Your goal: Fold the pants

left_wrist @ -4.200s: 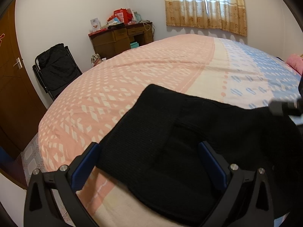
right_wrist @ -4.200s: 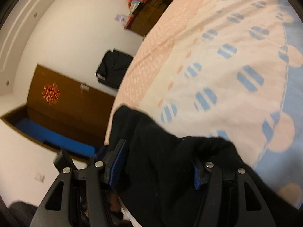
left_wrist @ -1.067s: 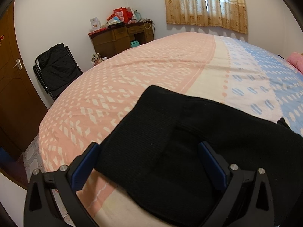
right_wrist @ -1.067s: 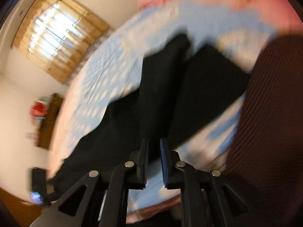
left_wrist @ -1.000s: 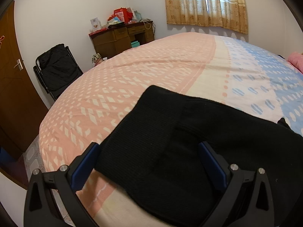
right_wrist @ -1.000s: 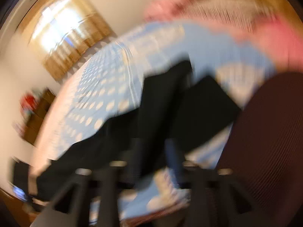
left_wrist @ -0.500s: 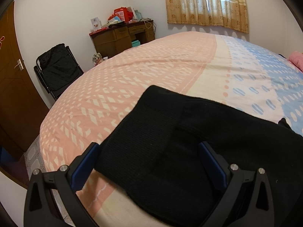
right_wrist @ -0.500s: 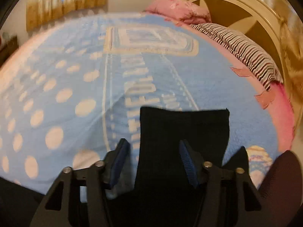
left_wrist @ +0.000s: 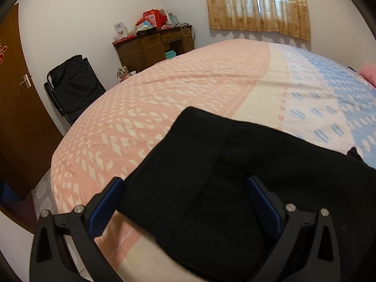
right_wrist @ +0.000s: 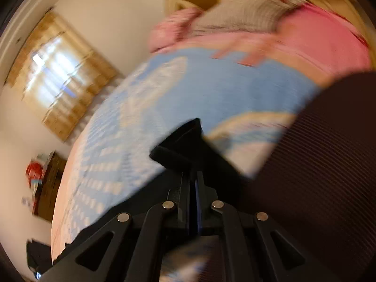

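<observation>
Black knit pants [left_wrist: 277, 155] lie spread on the bed [left_wrist: 188, 82]. In the left wrist view my left gripper [left_wrist: 183, 181] hovers over their near, wide end. Its blue-padded jaws stand open, one on each side of the fabric, without pinching it. In the blurred right wrist view my right gripper [right_wrist: 191, 176] is shut on the end of a pant leg [right_wrist: 185, 141]. That black fabric stands up ahead of the closed jaws, over the blue part of the bedsheet [right_wrist: 199, 87].
A wooden desk [left_wrist: 152, 44] with boxes, a black folding chair [left_wrist: 72, 84] and a brown door [left_wrist: 14, 108] stand beyond the bed's left side. Pink pillows [right_wrist: 317, 35] lie by the headboard. A person's dark ribbed garment [right_wrist: 329, 159] fills the right wrist view's right side.
My right gripper has gone from open around the pant leg end to shut on it, and it has swung and rolled sideways. The left gripper has not moved.
</observation>
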A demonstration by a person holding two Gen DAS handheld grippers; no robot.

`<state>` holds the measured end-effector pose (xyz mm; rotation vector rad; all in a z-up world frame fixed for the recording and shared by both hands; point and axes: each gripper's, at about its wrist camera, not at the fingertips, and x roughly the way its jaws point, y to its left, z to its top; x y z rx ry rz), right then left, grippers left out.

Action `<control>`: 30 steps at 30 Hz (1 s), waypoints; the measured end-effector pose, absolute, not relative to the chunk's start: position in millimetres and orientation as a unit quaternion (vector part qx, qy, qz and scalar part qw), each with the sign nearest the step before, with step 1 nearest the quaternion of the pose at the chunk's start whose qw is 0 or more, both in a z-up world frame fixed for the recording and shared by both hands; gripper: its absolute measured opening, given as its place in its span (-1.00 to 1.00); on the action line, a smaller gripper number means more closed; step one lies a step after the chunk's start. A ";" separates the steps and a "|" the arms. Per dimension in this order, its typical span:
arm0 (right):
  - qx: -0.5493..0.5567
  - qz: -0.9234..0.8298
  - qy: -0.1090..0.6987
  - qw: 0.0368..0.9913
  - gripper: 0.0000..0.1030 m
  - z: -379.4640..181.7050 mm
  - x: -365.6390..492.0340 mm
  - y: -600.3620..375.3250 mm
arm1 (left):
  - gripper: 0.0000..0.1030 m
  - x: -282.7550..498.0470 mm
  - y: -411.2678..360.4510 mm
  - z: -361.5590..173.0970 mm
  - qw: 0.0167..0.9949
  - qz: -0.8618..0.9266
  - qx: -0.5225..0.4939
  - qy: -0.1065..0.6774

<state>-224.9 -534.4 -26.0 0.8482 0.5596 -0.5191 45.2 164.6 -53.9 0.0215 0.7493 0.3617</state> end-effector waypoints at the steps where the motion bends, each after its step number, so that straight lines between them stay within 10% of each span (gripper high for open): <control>1: 0.418 -0.248 0.261 0.834 -0.91 -31.0 -234.9 -540.8 | 1.00 45.5 165.1 -53.6 0.914 0.176 0.010 0.365; 11: 0.353 -0.294 0.263 0.848 -0.69 -4.0 -237.5 -557.8 | 1.00 48.7 158.7 -54.5 0.913 0.185 0.019 0.363; 15: 0.335 -0.274 0.289 0.854 -0.23 -1.4 -207.2 -565.6 | 1.00 48.0 159.7 -54.1 0.914 0.183 0.019 0.362; 30: 0.252 -0.336 0.323 0.848 -0.23 -16.1 -170.3 -578.7 | 1.00 30.5 184.7 -24.2 0.929 0.184 0.047 0.319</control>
